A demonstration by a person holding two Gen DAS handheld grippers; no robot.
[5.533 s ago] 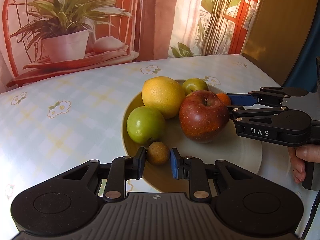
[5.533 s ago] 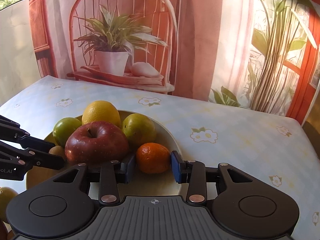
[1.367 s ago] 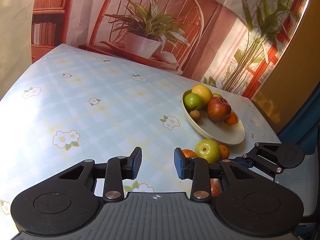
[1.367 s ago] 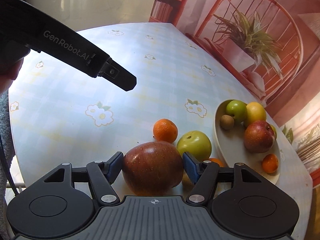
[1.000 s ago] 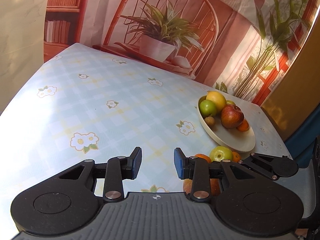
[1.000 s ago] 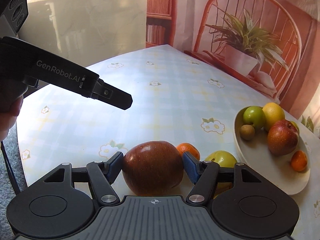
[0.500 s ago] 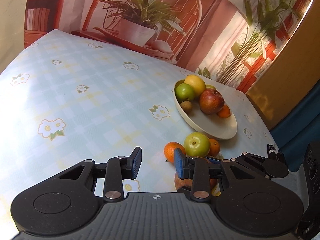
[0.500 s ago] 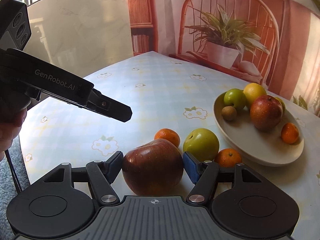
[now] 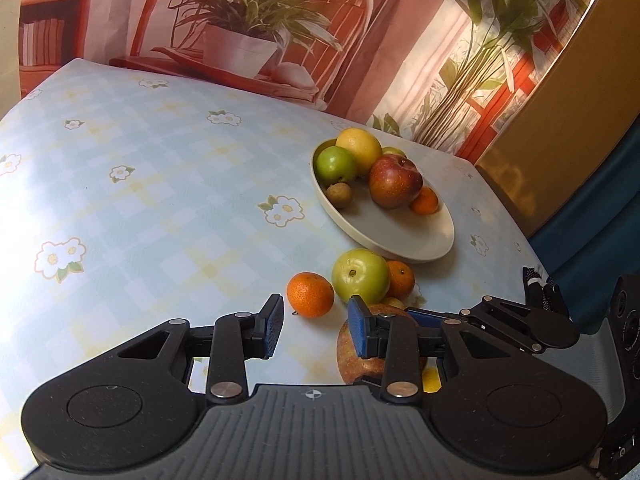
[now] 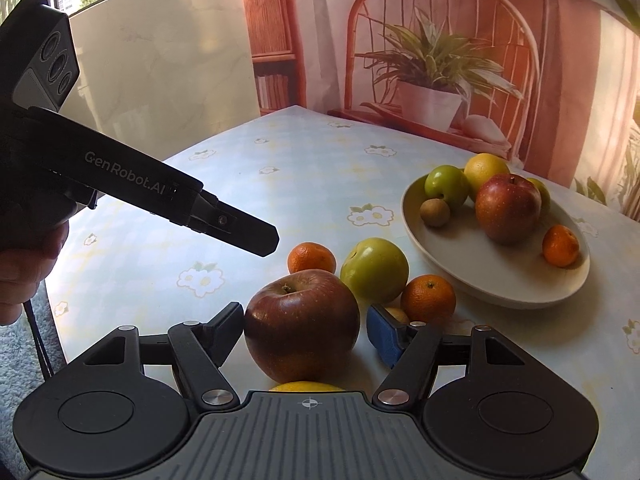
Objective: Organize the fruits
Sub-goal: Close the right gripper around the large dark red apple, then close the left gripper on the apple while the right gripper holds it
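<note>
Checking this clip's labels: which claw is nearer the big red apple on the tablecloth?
Right. The right claw straddles the red apple, one finger at each side. The left claw is empty, beside the apple, aimed at bare tablecloth.

Your left gripper [image 9: 314, 330]: matte black linkage arms w/ silver pivot rivets, ribbed grey deck w/ crosshair mark at 6 o'clock, blue pads on fingers [image 9: 357, 332]. Your right gripper [image 10: 306, 334]: same build. At 9 o'clock in right-wrist view, left unit's side reads "GenRobot.AI" in white; lens block at 10 o'clock; black cable below your hand [image 10: 30, 276].
</note>
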